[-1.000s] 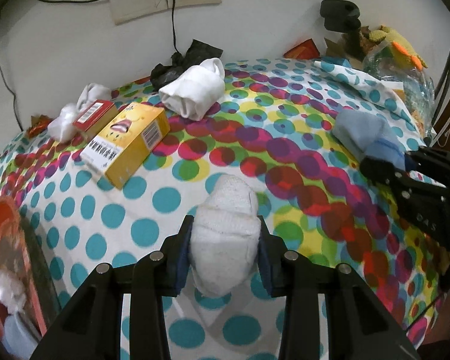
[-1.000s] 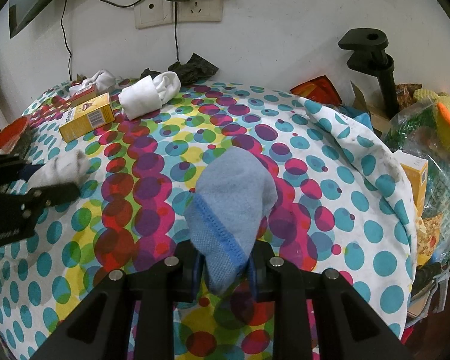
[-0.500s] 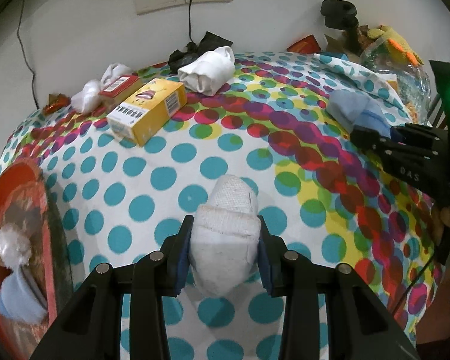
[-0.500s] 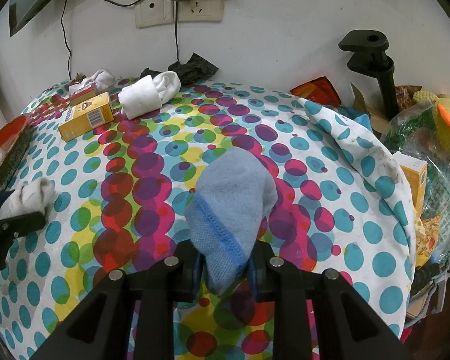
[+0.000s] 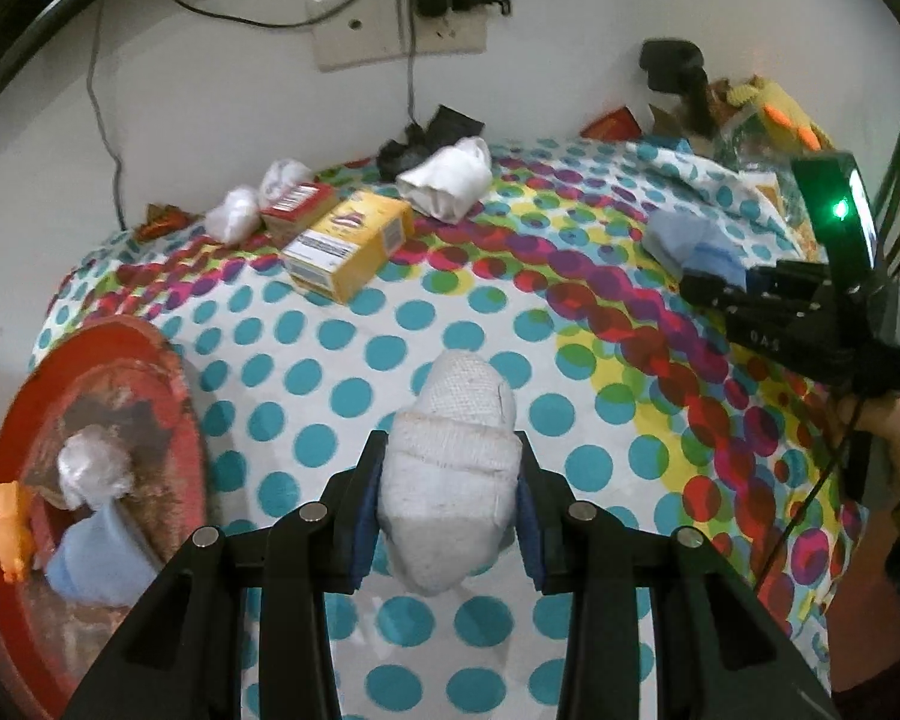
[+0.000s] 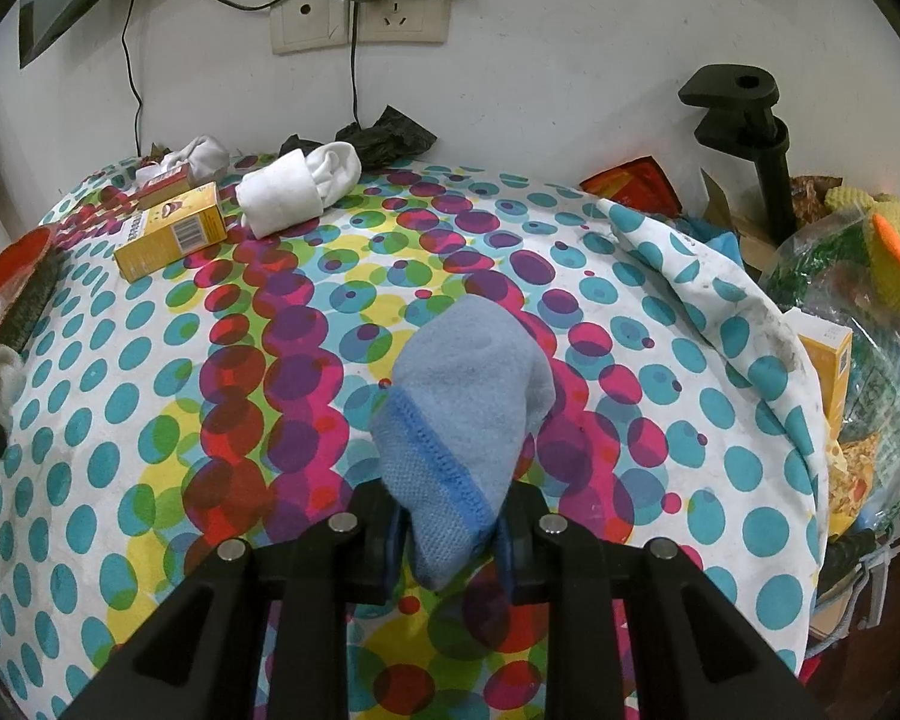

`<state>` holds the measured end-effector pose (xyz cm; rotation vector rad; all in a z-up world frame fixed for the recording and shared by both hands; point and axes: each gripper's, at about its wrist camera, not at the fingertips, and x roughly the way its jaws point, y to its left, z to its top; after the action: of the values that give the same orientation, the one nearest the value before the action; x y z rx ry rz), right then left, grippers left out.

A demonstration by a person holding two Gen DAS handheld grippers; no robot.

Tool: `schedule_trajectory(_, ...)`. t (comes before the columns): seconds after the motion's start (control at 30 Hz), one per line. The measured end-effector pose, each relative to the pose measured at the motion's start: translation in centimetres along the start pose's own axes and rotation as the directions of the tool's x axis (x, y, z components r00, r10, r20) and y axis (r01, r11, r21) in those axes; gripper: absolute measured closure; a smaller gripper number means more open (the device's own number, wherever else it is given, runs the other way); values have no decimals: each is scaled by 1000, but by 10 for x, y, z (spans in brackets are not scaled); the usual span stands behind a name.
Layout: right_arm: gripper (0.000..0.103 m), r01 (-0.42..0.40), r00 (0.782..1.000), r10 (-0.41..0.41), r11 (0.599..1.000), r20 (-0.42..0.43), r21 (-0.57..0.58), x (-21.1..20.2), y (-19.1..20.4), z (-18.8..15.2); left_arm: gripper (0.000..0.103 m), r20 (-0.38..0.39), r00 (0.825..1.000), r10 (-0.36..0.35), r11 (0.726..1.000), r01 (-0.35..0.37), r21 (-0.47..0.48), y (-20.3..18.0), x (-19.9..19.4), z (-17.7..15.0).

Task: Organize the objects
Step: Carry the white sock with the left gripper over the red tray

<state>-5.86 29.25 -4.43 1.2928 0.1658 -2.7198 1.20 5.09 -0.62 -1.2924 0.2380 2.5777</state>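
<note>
My left gripper (image 5: 448, 501) is shut on a rolled white sock (image 5: 453, 450), held above the dotted tablecloth (image 5: 330, 372). A red basin (image 5: 120, 354) at the lower left holds a white bundle (image 5: 93, 471), a pale blue sock (image 5: 99, 558) and a small orange toy (image 5: 7, 531). My right gripper (image 6: 450, 531) is shut on a light blue sock (image 6: 468, 414), also seen in the left wrist view as right gripper (image 5: 714, 291) with blue sock (image 5: 690, 243) at the far right.
At the back of the table lie a yellow box (image 5: 348, 246), a red box (image 5: 297, 207), a rolled white sock (image 5: 450, 183), crumpled white bits (image 5: 234, 216) and black plastic (image 5: 426, 135). Clutter with a black clamp (image 6: 744, 126) and bags (image 6: 858, 312) fills the right side.
My left gripper has carried the white sock leftward and up, bringing the red basin further into view. The right gripper and its blue sock have stayed still.
</note>
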Motion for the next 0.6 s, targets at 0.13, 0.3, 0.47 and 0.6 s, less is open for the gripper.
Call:
schedule_trajectory(0.13, 78, 1, 1000, -1, 1000, 0, -1, 0, 2, 0, 68, 12, 1000, 17, 1000, -17, -24, 13, -13, 0)
schedule_trajectory(0.3, 78, 2, 1000, -2, 1000, 0, -2, 0, 0, 0, 68, 26, 999, 36, 998, -35, -48, 27, -26, -1)
schedule_trajectory(0.47, 78, 2, 1000, -2, 1000, 0, 0, 0, 1, 0, 68, 37, 998, 58, 995, -55, -79, 45, -38, -1)
schedule_trajectory(0.6, 78, 2, 1000, -2, 1000, 0, 0, 0, 0, 1, 68, 41, 995, 90, 991, -85, -98, 61, -47, -1)
